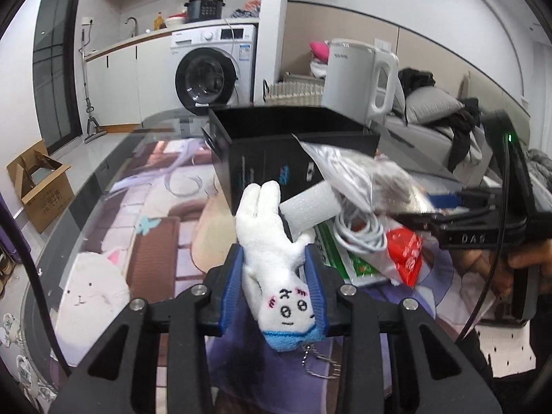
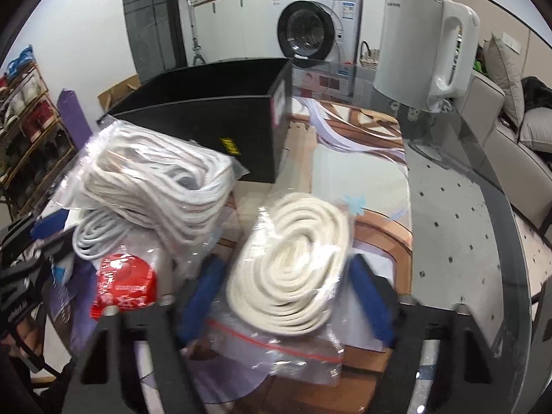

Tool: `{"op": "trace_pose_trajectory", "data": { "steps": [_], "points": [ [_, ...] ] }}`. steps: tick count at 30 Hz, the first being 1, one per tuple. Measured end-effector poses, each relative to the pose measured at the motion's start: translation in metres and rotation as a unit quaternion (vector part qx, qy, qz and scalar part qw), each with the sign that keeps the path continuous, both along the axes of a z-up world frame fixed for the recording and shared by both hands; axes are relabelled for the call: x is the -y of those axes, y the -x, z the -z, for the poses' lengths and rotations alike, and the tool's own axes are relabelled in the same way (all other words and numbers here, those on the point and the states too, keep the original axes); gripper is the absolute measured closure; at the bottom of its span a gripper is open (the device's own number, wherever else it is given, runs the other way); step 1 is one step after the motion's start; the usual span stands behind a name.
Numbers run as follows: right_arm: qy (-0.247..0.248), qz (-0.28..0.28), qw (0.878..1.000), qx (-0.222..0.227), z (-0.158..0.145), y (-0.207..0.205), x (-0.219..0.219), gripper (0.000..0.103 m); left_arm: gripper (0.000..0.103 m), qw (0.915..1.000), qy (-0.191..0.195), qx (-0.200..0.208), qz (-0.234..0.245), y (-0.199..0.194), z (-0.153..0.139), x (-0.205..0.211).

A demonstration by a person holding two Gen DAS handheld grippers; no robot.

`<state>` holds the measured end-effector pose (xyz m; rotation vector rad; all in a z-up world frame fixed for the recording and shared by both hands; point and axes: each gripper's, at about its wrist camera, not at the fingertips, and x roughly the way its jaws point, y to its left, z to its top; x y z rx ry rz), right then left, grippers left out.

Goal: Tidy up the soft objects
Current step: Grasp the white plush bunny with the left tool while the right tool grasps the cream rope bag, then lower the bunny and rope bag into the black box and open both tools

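While the black box (image 1: 293, 151) stands open on the glass table (image 1: 103, 186), the right gripper (image 2: 283, 269) straddles a blurred bagged rope coil (image 2: 293, 262), contact unclear; the left gripper (image 1: 274, 272) clamps the white plush toy (image 1: 269, 241), keychain half hidden.

A white plush toy (image 1: 272, 258) with a blue cap and pink cheeks is being shown; cream rope (image 2: 293, 265) is being seen in a clear red-sealed bag; the box (image 2: 220, 124) is showing black, the packet (image 2: 126, 284) red.
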<state>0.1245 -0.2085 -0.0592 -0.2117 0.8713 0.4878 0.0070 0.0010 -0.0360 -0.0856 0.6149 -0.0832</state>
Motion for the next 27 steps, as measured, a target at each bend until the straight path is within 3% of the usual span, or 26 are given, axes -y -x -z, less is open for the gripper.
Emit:
{"op": "trace_pose_trajectory", "data": {
  "steps": [3,8,27],
  "points": [
    [-0.006,-0.005,1.0,0.003,-0.001,0.001,0.001,0.051,0.069,0.9999,0.004,0.009,-0.009,0.002,-0.004,-0.004],
    [-0.011,-0.012,1.0,0.01,-0.007,0.007,0.005,0.061,0.069,0.9994,0.008,0.021,-0.025,0.006,-0.01,-0.013],
    [-0.047,-0.03,0.995,0.084,-0.063,0.035,0.016,0.062,0.069,0.9977,0.013,0.06,-0.031,0.012,-0.037,-0.021]
  ]
}}
